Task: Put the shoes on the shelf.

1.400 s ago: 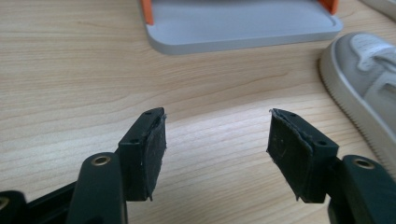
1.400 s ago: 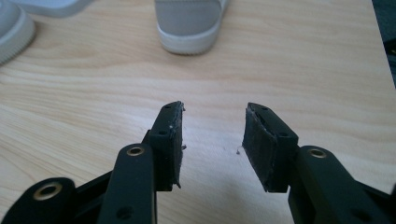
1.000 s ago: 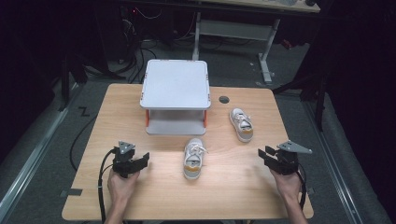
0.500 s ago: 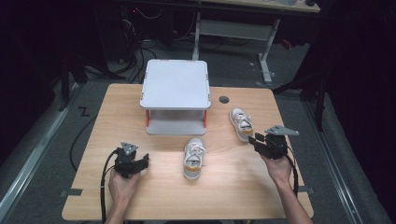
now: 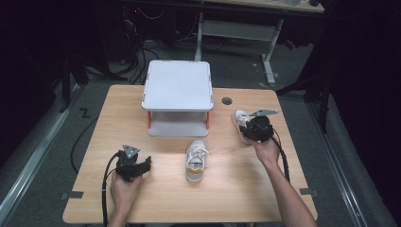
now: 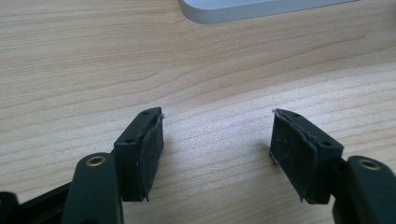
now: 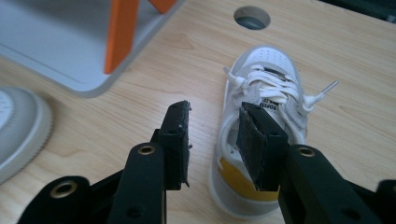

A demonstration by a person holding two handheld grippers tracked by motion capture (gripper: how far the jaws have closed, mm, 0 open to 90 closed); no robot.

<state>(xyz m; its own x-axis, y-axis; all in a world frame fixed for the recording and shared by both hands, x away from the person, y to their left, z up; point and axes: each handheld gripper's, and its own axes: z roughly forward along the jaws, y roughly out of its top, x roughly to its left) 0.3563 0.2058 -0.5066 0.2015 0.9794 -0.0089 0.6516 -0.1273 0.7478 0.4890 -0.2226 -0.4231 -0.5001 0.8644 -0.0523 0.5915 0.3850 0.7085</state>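
Two small white shoes with yellow heel tabs lie on the wooden table. One shoe lies at the centre, in front of the stand. The other shoe lies at the right, and my right gripper hovers over its heel. In the right gripper view this shoe has its near side wall between the parted jaws of my right gripper, and the pads do not press on it. My left gripper rests low at the front left. Its jaws have just been opening, with bare wood between them.
A white two-tier stand with orange posts occupies the back centre; its lower shelf is close on the right gripper's left. A round cable hole lies behind the right shoe. Cables trail from both grippers toward the front edge.
My right hand has moved from the front right corner toward the back and left, up to the right shoe. The left hand and both shoes have stayed put.
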